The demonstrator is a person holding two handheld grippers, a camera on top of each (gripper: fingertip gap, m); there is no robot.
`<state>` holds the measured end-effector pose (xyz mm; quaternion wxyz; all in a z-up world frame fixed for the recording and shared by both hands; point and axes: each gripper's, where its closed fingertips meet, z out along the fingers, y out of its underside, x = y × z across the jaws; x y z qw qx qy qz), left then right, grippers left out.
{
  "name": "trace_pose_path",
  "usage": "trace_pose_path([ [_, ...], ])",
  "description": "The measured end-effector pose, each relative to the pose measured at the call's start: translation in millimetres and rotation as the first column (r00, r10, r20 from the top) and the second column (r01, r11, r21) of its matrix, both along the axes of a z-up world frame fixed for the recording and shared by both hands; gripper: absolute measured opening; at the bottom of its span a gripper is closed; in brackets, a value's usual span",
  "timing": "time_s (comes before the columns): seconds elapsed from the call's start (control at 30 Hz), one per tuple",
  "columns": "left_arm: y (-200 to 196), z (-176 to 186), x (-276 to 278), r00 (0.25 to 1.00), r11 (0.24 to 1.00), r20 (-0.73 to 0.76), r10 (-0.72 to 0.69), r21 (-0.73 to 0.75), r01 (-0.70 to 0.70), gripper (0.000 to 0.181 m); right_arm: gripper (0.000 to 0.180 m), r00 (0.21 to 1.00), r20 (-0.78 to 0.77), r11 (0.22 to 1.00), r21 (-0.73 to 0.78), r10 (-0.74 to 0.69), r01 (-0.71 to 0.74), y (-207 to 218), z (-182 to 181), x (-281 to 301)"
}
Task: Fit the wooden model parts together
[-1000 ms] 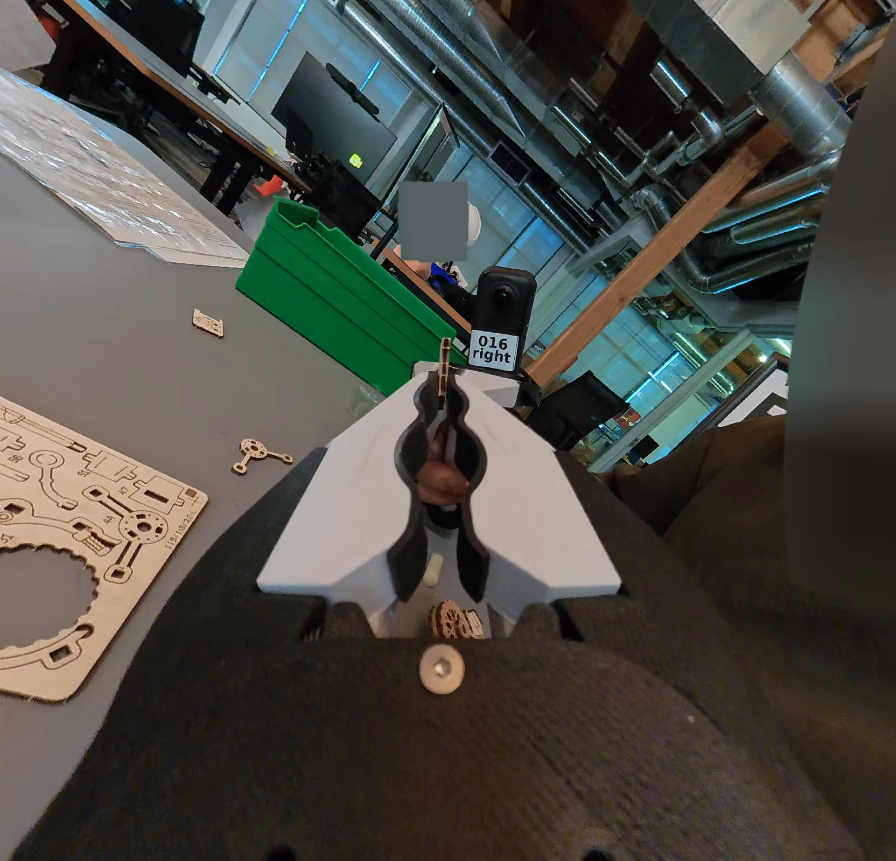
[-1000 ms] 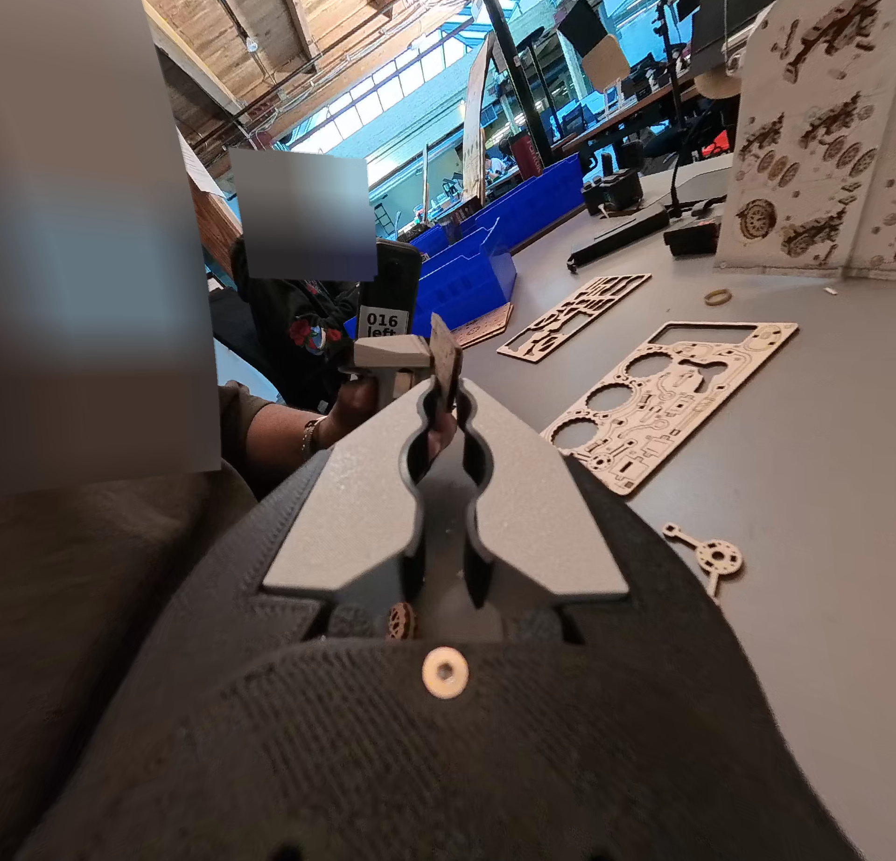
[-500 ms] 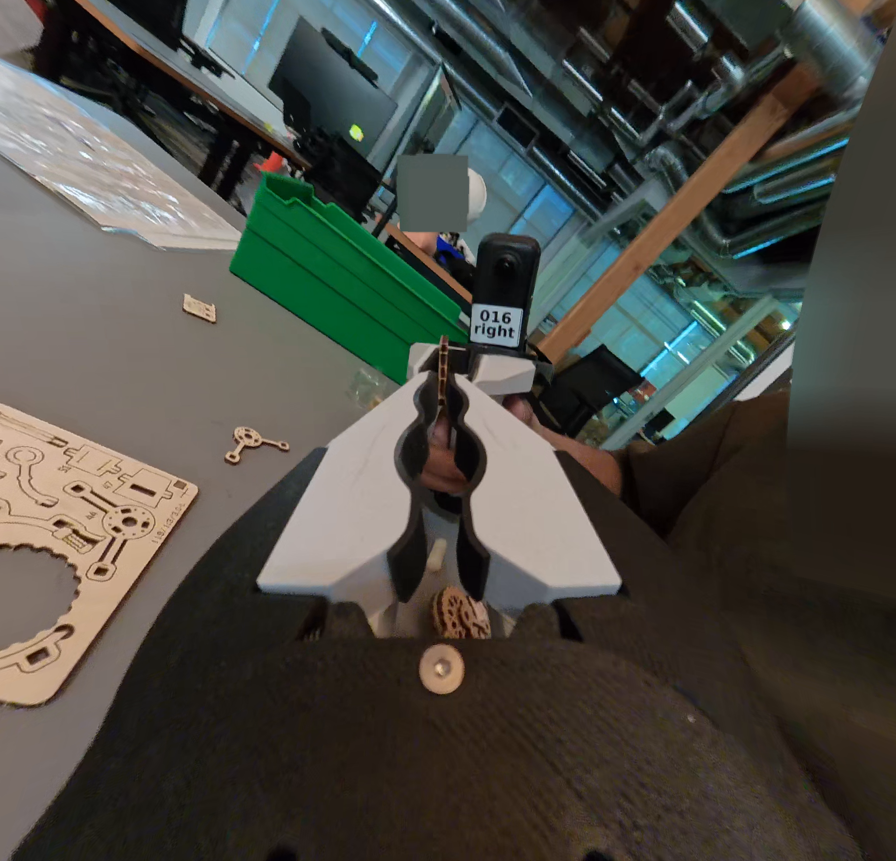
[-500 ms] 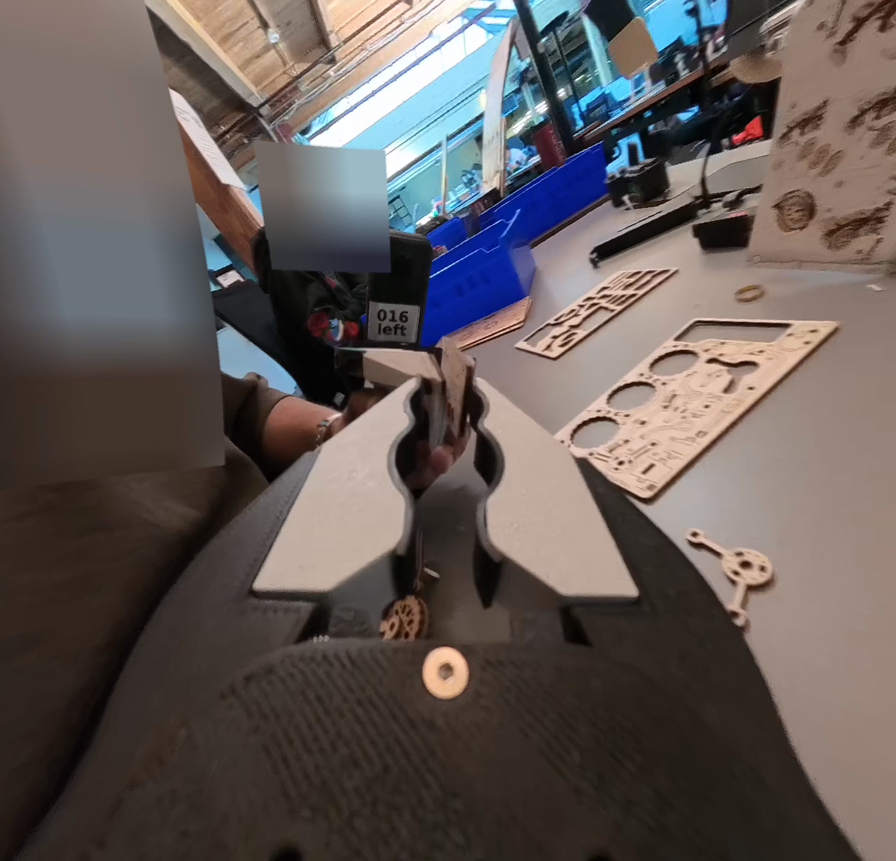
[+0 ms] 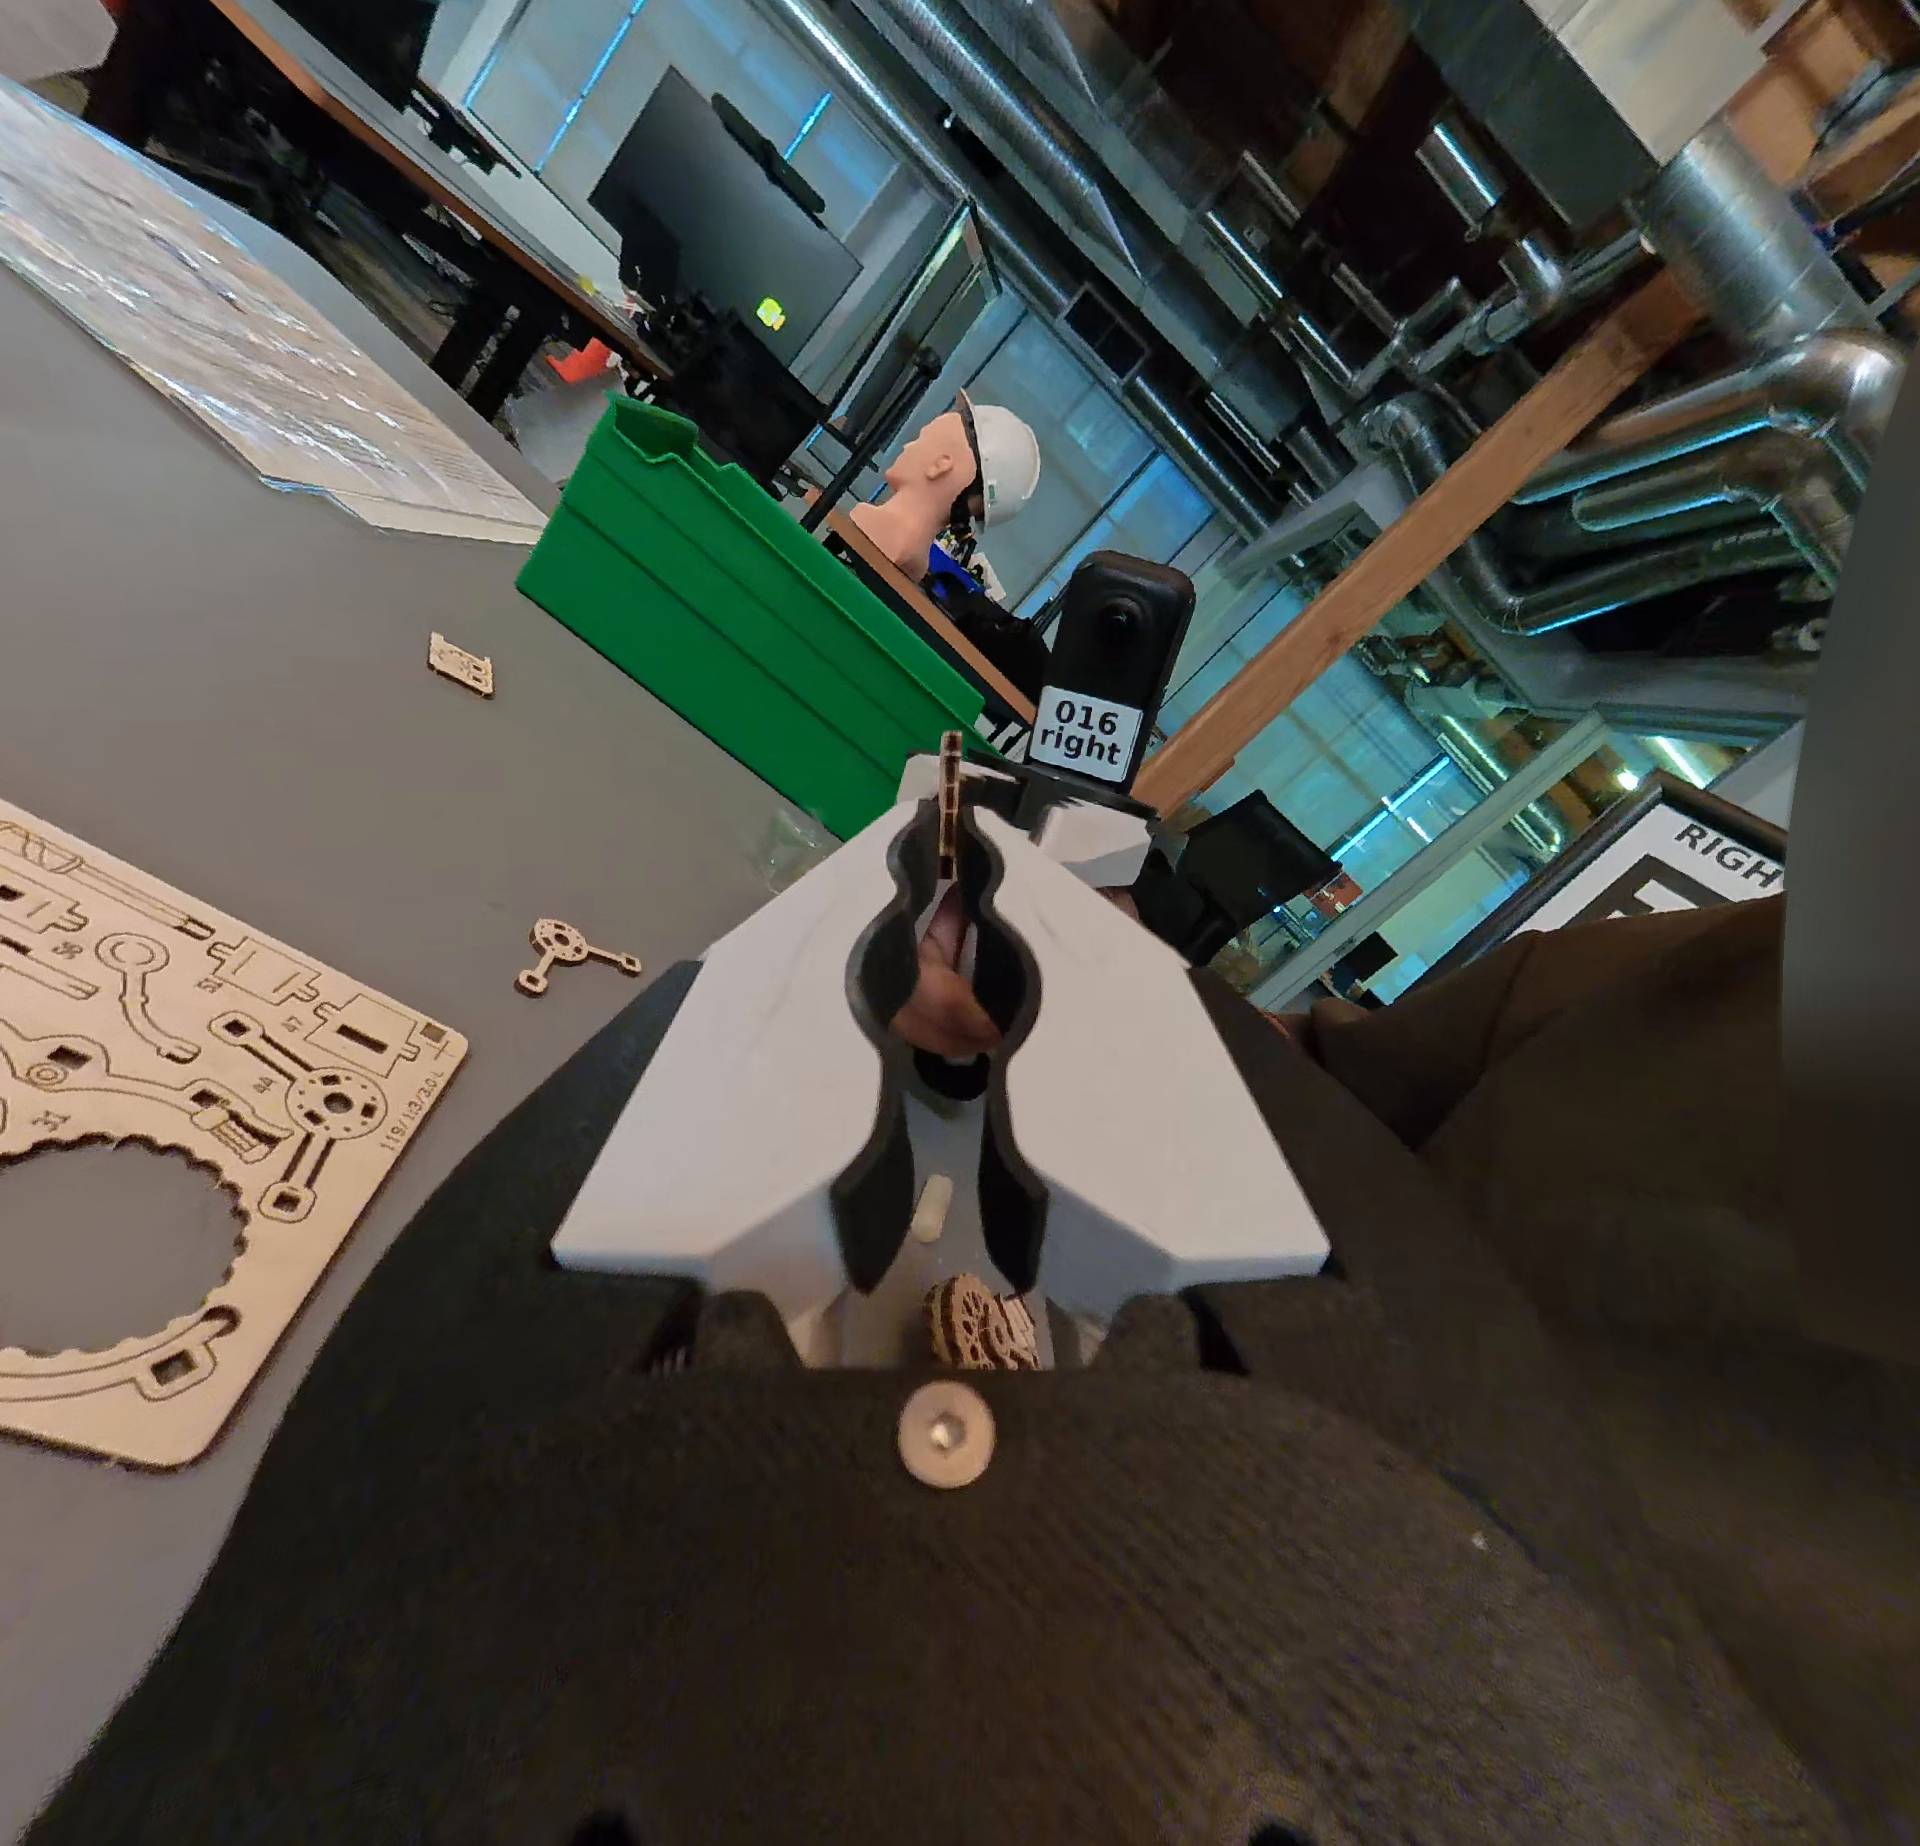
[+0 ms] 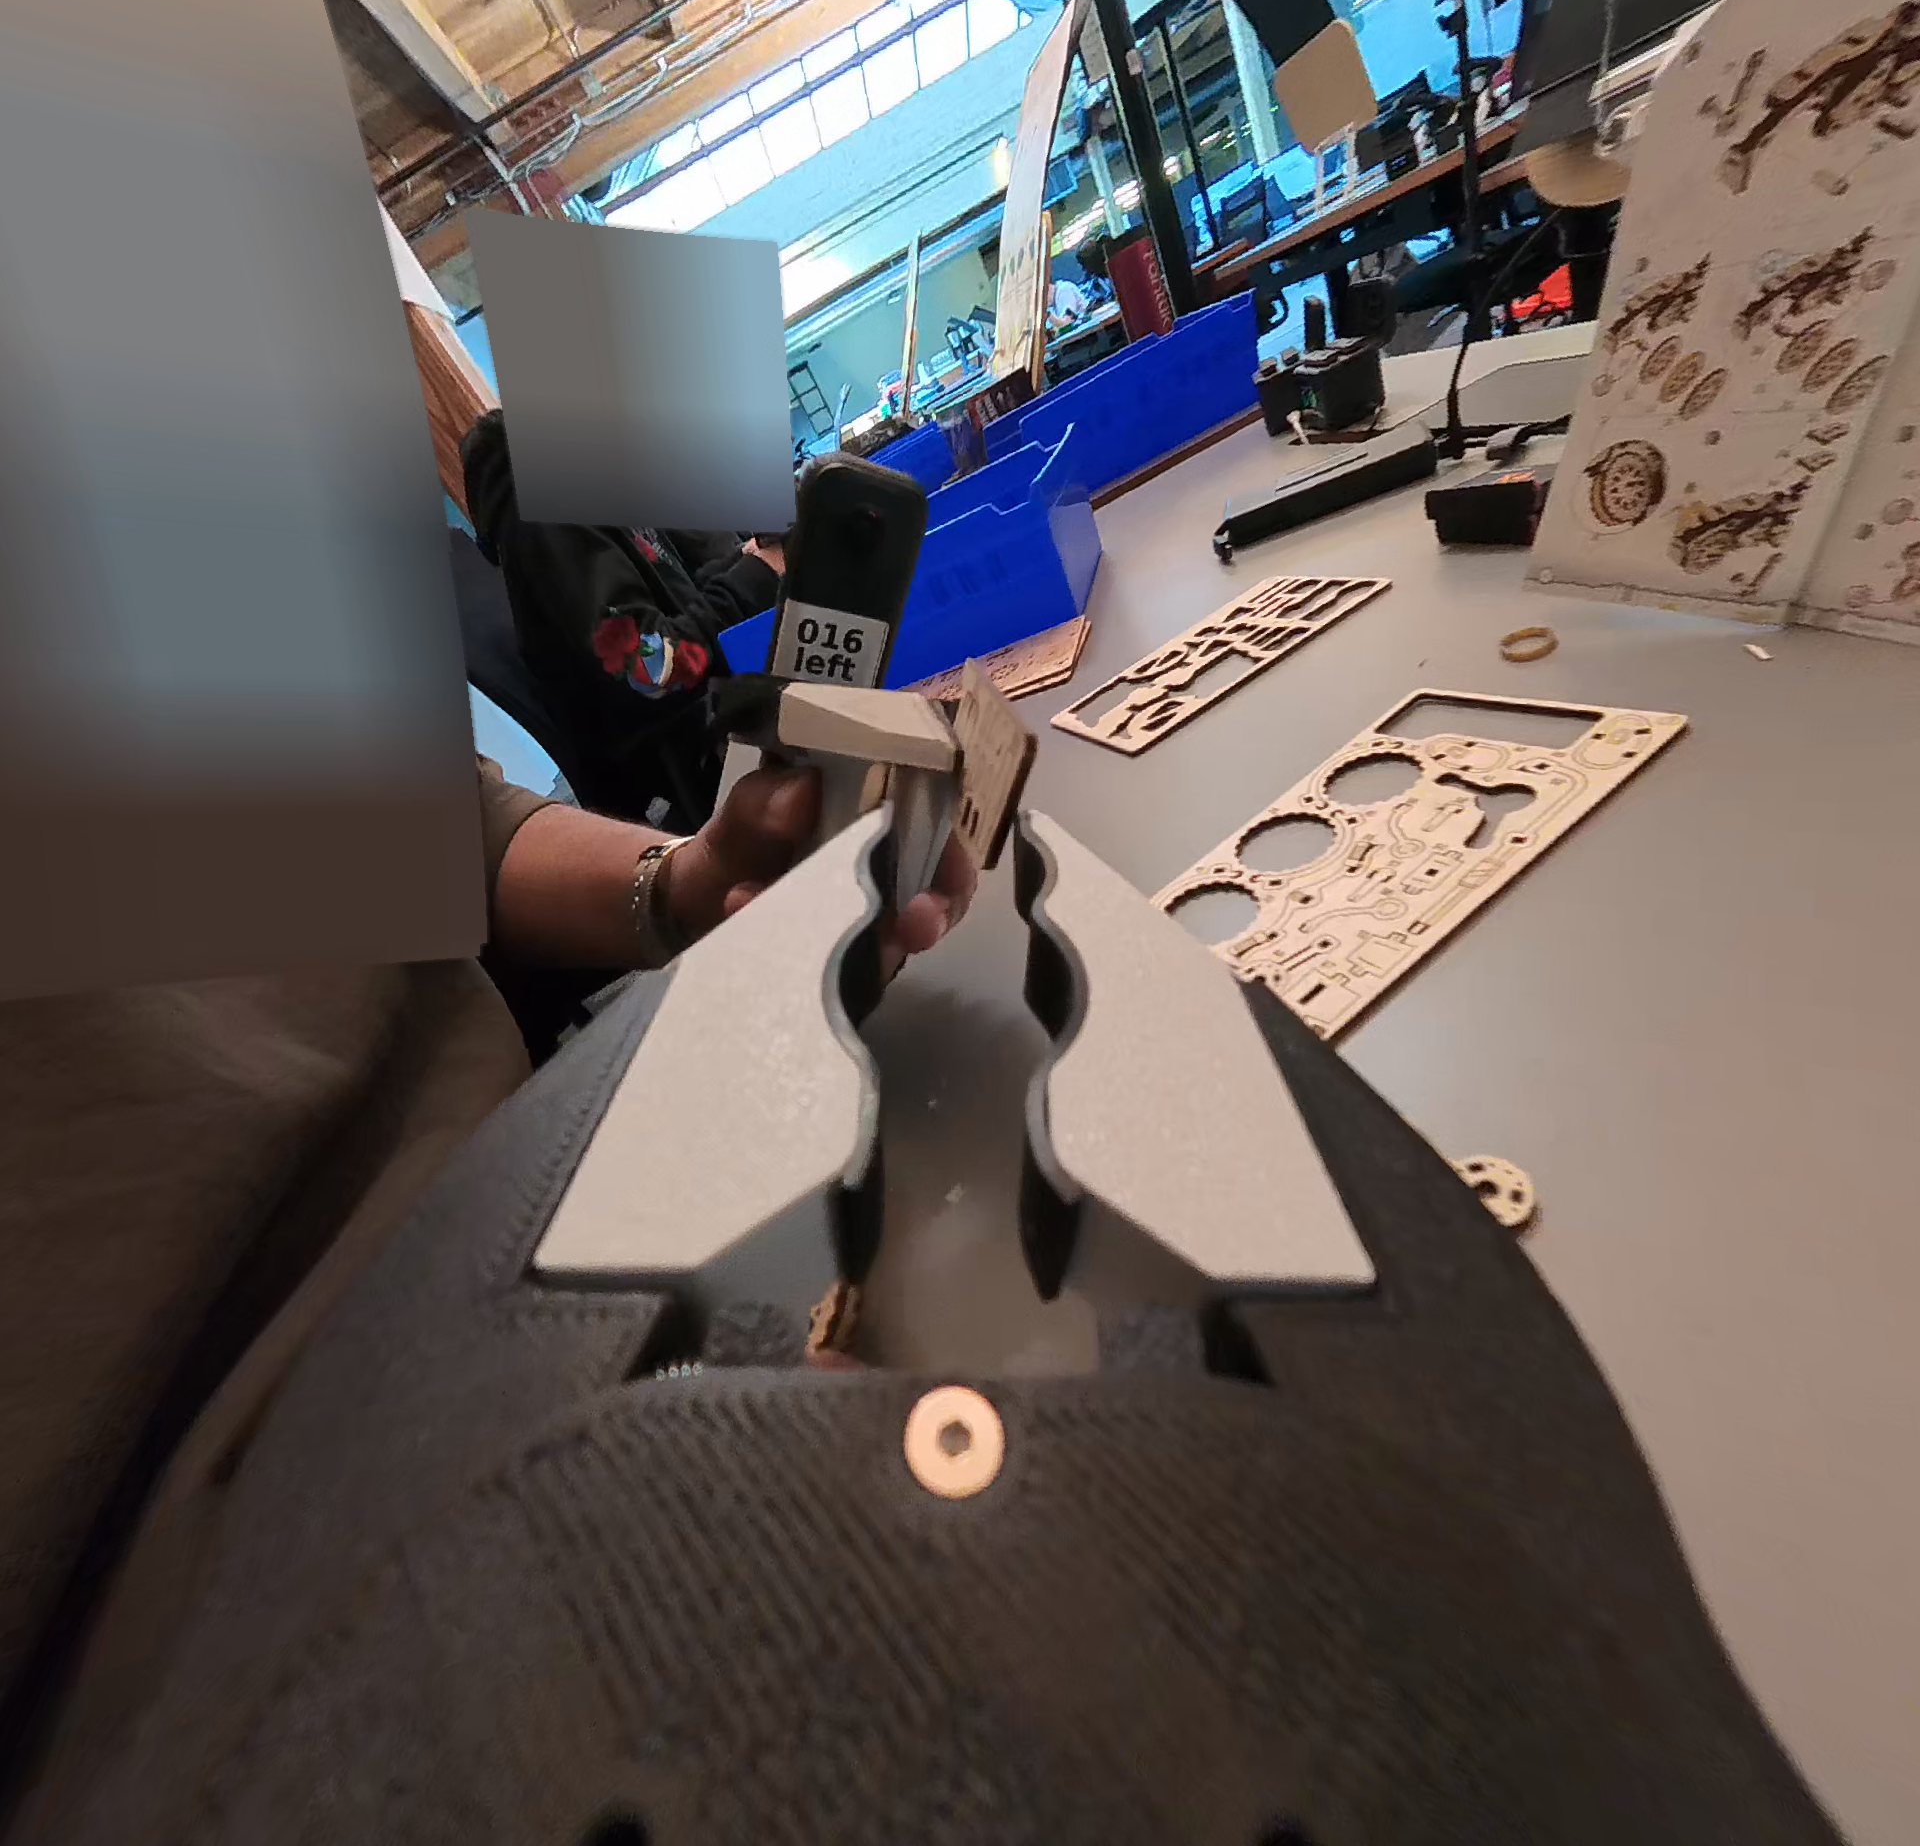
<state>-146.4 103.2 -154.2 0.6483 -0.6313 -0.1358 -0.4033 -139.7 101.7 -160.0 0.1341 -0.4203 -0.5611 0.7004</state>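
My left gripper (image 5: pixel 948 832) is shut on a thin wooden plate (image 5: pixel 949 804), seen edge-on and sticking up past the fingertips. In the right wrist view the same slotted plate (image 6: pixel 992 768) sits in the left gripper (image 6: pixel 883 747), held up in a hand just beyond my right gripper (image 6: pixel 956 846). The right gripper is open and empty, its fingers on either side of the plate's lower edge without touching it. The right gripper also shows behind the plate in the left wrist view (image 5: pixel 1081 840). A small wooden gear (image 5: pixel 977 1323) lies at the base of the left fingers.
A cut-out wooden sheet (image 5: pixel 156 1173), a key-shaped part (image 5: pixel 566 955) and a small plate (image 5: pixel 462 664) lie on the grey table (image 5: pixel 260 757) before a green bin (image 5: pixel 727 612). Two more sheets (image 6: pixel 1423 851), (image 6: pixel 1216 653), a ring (image 6: pixel 1527 643), blue bins (image 6: pixel 997 570) and an instruction sheet (image 6: pixel 1766 342) show on the right. My two grippers' fingertips are within a few centimetres of each other.
My right gripper has opened and let go of the wooden plate. The left gripper still holds it.
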Motion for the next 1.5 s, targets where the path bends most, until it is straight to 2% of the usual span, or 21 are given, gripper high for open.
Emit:
trace_pose_path([
  [0.27, -0.2, 0.3, 1.6, 1.000, 1.000, 0.023, -0.019, 0.010, 0.019, 0.001, 0.005, 1.000, 0.008, 0.999, -0.022, -0.027, 0.027, 6.5, -0.6, -2.3],
  [1.3, -0.2, 1.2, 5.2, 1.000, 1.000, 0.005, -0.006, 0.013, 0.006, 0.001, 0.003, 0.999, 0.040, 0.994, -0.110, 0.025, -0.020, 5.2, 0.5, 0.6],
  [1.43, 0.1, 0.1, 5.2, 1.000, 1.000, -0.011, -0.007, 0.005, 0.008, 0.002, 0.005, 0.998, 0.047, 0.994, -0.111, 0.032, -0.027, 5.1, 0.0, 1.4],
  [1.5, 0.6, -1.3, 7.8, 0.999, 1.000, -0.033, -0.012, -0.001, 0.012, 0.001, 0.012, 0.997, 0.053, 0.992, -0.117, 0.056, -0.050, 0.8, 0.4, 2.6],
])
